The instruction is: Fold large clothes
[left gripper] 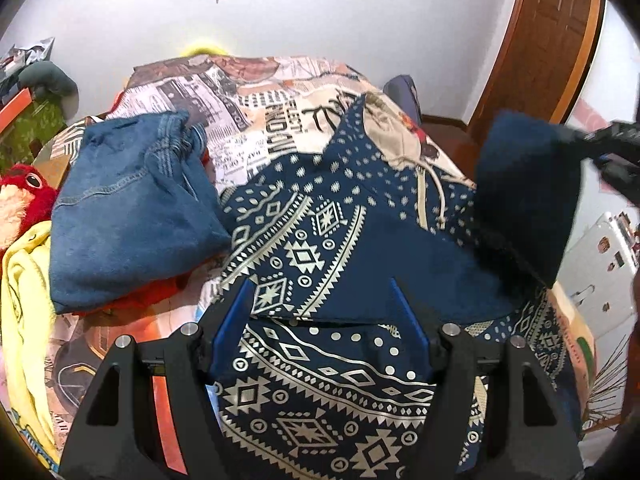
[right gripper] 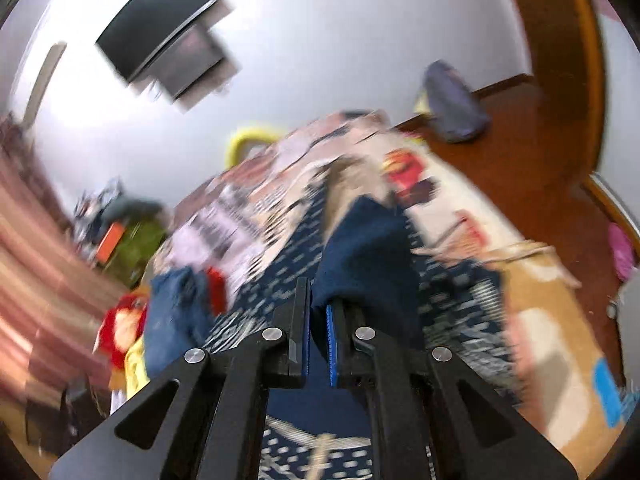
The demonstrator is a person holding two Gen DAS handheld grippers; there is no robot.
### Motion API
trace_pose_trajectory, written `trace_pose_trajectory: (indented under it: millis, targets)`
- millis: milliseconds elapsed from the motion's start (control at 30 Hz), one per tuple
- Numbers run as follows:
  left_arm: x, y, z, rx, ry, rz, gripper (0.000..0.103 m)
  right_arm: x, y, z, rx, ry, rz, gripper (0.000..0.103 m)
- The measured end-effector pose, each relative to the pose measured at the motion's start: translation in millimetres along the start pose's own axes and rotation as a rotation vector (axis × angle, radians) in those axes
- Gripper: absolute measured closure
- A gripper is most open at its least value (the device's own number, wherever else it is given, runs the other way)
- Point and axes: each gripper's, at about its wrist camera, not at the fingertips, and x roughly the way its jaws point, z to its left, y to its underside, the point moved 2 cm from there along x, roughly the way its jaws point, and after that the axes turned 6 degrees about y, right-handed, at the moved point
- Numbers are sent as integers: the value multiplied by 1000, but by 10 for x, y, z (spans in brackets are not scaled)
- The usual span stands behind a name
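A large navy garment with a white geometric print (left gripper: 320,248) lies spread on the bed, partly folded over itself. My left gripper (left gripper: 320,292) is open, its blue-padded fingers (left gripper: 236,312) just above the garment's folded edge, holding nothing. My right gripper (right gripper: 318,304) is shut on a plain navy part of the same garment (right gripper: 364,256) and lifts it above the bed. In the left wrist view that gripper (left gripper: 608,148) shows at the right edge with the lifted flap (left gripper: 524,196) hanging from it. The right wrist view is motion-blurred.
A folded pair of blue jeans (left gripper: 132,208) lies on the bed to the left, over red cloth. A yellow cloth (left gripper: 24,300) and a red plush toy (left gripper: 24,188) sit at the left edge. The bedspread (left gripper: 248,100) has a newspaper print. A wooden door (left gripper: 548,40) stands at the right.
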Motion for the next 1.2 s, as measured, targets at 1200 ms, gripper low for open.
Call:
trace_pose_trajectory:
  millis: [1200]
  targets:
    - [386, -33, -832, 338, -60, 90, 33, 231, 906, -419, -311, 314, 247, 66]
